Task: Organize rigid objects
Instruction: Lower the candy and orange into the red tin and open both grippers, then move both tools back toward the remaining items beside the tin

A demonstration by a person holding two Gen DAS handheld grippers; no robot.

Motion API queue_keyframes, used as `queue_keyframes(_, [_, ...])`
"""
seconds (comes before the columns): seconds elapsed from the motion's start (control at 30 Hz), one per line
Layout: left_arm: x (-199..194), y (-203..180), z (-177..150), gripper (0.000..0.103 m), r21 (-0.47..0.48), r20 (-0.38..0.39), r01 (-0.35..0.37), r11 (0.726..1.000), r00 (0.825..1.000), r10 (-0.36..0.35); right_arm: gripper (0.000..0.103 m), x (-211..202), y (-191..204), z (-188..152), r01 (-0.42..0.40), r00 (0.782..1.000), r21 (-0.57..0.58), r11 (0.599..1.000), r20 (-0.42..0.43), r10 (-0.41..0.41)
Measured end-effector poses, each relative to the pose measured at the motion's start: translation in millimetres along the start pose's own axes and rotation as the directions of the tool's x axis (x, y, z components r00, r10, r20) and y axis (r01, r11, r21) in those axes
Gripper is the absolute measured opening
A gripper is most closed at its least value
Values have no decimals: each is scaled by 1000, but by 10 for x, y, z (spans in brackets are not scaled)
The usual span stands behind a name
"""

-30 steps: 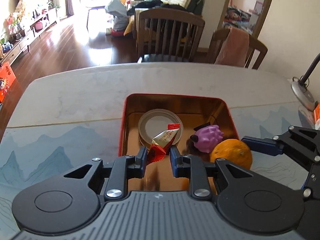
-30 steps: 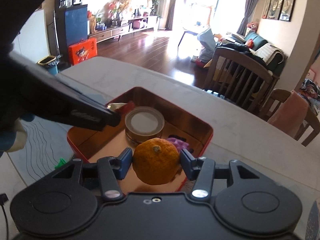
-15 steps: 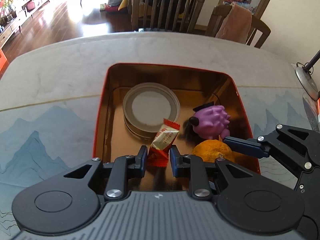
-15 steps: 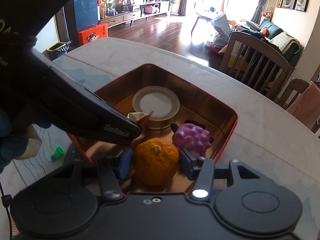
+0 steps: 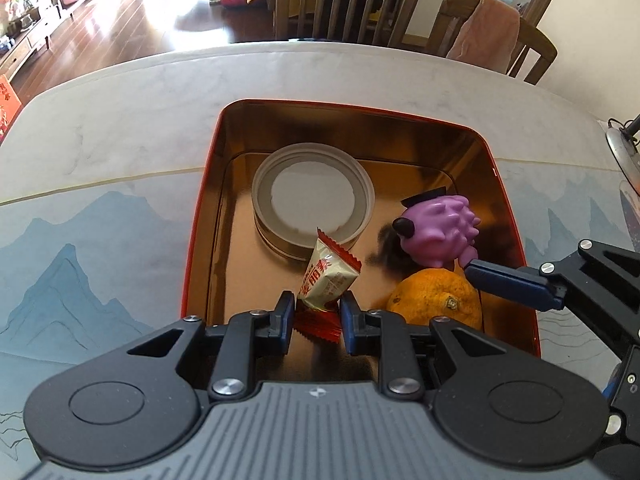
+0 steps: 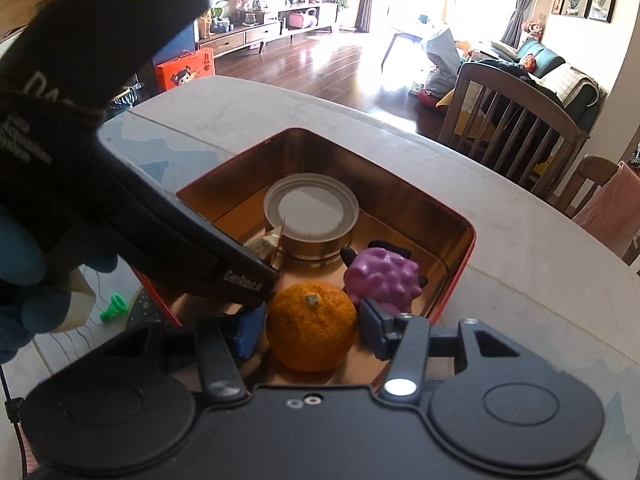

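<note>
A red tin [image 5: 199, 216] with a gold inside sits on the table. In it lie a round lidded can [image 5: 312, 200], a purple spiky toy [image 5: 440, 232] and an orange [image 5: 436, 300]. My left gripper [image 5: 316, 316] is shut on a red-and-cream candy packet [image 5: 328, 280], low inside the tin near its front wall. My right gripper [image 6: 312, 328] is shut on the orange [image 6: 312, 326], down inside the tin next to the purple toy [image 6: 380, 274]. The left gripper's body covers most of the packet [image 6: 264, 246] in the right wrist view.
A small green piece [image 6: 114, 307] lies on the printed mat [image 5: 80, 248] left of the tin. A lamp base [image 5: 624, 148] stands at the table's right edge. Wooden chairs [image 5: 344, 0] stand beyond the far edge. A blue-gloved hand [image 6: 24, 280] holds the left gripper.
Both grippers sank into the tin with their loads. The left one tilted further down, and the orange went from above the tin's rim to beside the purple toy.
</note>
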State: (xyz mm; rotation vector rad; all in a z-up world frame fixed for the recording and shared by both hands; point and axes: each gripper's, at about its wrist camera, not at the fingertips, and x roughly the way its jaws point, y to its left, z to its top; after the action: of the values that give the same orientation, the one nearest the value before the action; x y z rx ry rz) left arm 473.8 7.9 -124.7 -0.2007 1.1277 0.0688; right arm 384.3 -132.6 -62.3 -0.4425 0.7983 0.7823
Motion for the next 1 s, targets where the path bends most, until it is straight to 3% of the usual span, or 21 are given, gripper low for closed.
queue_keyframes(0.27, [-177, -23, -8, 26, 4, 39, 1, 1000, 999, -1, 57, -210, 19, 6, 27, 999, 2, 1000, 27, -27])
queue_keyframes(0.37, [-284, -12, -35, 32, 5, 69, 7, 1000, 998, -8, 60, -332, 12, -4, 34, 998, 16, 999, 48, -35])
queue_keyframes(0.43, [-375, -12, -54, 45, 5, 88, 6, 1000, 996, -6, 60, -418, 19, -4, 44, 997, 19, 999, 60, -45])
queue_keyframes(0.5, [-468, -12, -89, 51, 9, 117, 3, 1000, 993, -4, 62, -505, 31, -4, 51, 996, 26, 998, 73, -53])
queue_keyframes(1.0, [-1260, 90, -522, 56, 47, 258, 8, 999, 966, -20, 78, -1262, 207, -91, 63, 982, 97, 993, 172, -79])
